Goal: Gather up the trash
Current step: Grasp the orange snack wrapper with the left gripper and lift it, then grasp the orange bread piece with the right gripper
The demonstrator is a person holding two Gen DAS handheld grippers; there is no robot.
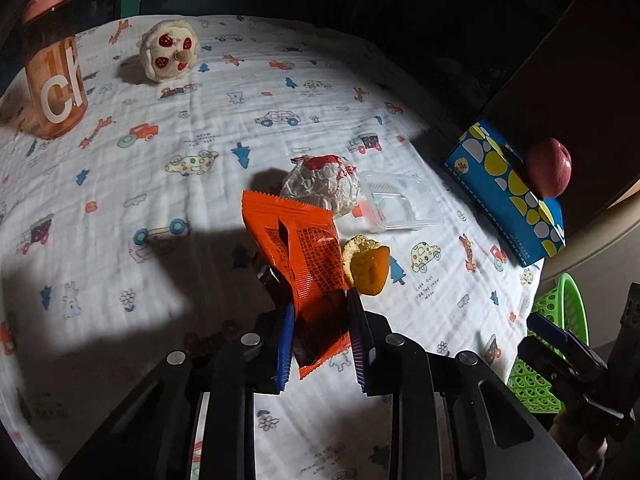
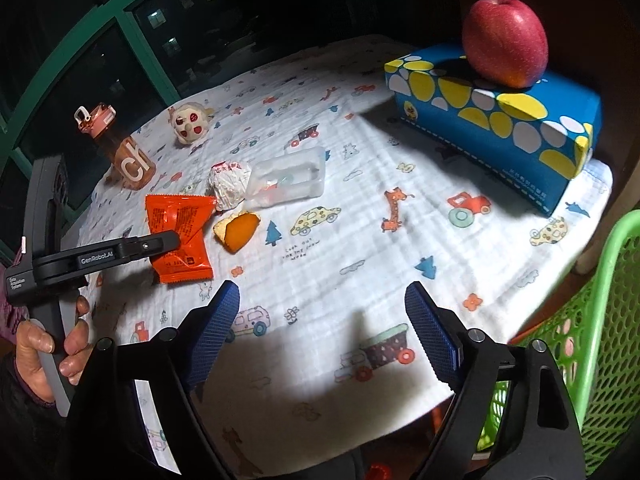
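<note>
Left gripper [image 1: 322,332]: I have its blue pads clamped on the lower end of the orange snack wrapper [image 1: 298,248], low centre of the left wrist view; in the right wrist view the same gripper comes in from the left edge, a hand [image 2: 44,352] around its handle.
Orange snack wrapper: pinched between my left pads, its upper end sticking up and away from me; whether its bottom edge touches the cloth I cannot tell.
Right gripper [image 2: 322,322]: fingers wide apart with nothing between them, over bare tablecloth [image 2: 360,240] at the bottom of the right wrist view.
Green basket [image 2: 600,340]: perforated plastic, lower right of the right wrist view, at the table's edge.
Orange peel [image 1: 368,266]: on the cloth just right of the wrapper, pith side partly showing.
Crumpled paper wrapper [image 1: 320,186]: white with red print, just behind the orange wrapper.
Clear plastic tray [image 1: 396,204]: empty-looking, lying right beside the crumpled paper.
Tissue box [image 2: 496,128]: blue with yellow and white dots, upper right of the right wrist view.
Apple [image 2: 505,42]: red, sitting on top of the tissue box.
Plush toy [image 1: 170,50]: cream with red spots, far side, upper left.
Water bottle [image 1: 52,64]: pinkish, upright at the far left edge.
</note>
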